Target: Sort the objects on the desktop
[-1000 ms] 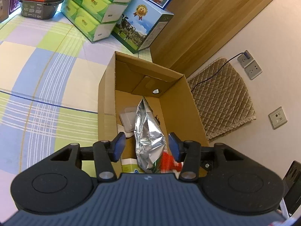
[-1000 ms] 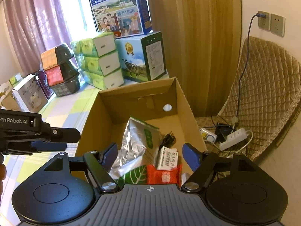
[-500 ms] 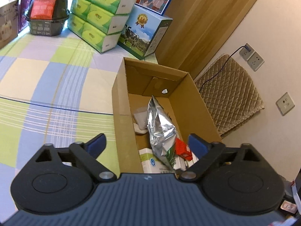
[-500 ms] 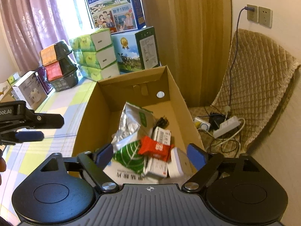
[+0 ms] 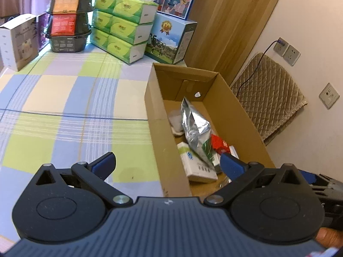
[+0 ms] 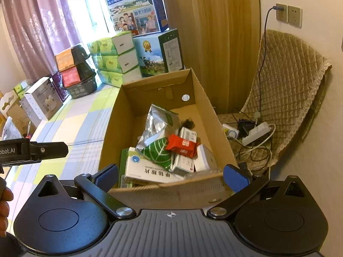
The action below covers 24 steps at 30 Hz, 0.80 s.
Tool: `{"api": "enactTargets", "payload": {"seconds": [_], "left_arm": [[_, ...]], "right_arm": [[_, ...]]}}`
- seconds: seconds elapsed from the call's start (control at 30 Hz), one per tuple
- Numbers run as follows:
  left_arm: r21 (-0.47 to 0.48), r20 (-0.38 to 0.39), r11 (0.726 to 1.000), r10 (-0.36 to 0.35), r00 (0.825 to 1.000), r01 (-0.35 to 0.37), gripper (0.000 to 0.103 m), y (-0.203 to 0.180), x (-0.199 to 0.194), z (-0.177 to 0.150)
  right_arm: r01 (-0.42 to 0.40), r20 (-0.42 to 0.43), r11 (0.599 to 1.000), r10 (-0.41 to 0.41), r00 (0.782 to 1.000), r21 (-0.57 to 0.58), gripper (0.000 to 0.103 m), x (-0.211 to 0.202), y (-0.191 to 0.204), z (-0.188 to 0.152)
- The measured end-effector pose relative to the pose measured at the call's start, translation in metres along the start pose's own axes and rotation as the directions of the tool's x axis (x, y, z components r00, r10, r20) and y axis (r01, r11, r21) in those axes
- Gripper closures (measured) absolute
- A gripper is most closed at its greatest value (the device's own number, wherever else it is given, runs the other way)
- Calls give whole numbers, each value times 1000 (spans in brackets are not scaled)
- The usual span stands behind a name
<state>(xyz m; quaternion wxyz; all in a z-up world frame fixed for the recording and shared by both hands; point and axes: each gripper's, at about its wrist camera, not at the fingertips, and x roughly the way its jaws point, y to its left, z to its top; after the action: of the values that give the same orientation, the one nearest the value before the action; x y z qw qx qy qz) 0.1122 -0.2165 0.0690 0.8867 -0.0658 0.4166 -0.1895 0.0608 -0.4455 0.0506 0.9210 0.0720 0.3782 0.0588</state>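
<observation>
I'm looking at a table under a checked cloth (image 5: 70,115) of green, blue and cream squares, with a wood panel and a pale wall to the right. My left gripper (image 5: 168,164) hangs spread wide, empty, astride the near left wall of the cardboard box (image 5: 159,132); my right gripper (image 6: 171,176) is equally splayed and empty over the box's near end. Only the right view shows the purple curtain (image 6: 42,27), the power strip (image 6: 257,131) on the quilted chair (image 6: 287,81), and the red packet (image 6: 182,145) lying on the leaf-printed pouch. Inside the box the crinkled foil bag (image 5: 194,126) stands tilted among flat white cartons. Glossy green tissue packs (image 5: 124,30) are stacked behind
</observation>
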Motion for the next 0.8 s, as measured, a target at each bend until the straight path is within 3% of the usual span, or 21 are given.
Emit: {"api": "enactTargets", "payload": {"seconds": [0.2,0.47,0.8], "left_arm": [[16,34,999,51,998,-52,1,-2,-29,-14],[36,13,997,71,997,-71,1,-10,-55,-36],[6,-5,999,47,999,-46,1,-10,-69,-60]], "right_arm": [[11,-2,1000,-11,1000,-11,2,-24,6,-9],[41,-14,999,-41,999,-28,2,-51,11,-22],[48,-13,998,-48,999,-37,2,-75,14,-33]]}}
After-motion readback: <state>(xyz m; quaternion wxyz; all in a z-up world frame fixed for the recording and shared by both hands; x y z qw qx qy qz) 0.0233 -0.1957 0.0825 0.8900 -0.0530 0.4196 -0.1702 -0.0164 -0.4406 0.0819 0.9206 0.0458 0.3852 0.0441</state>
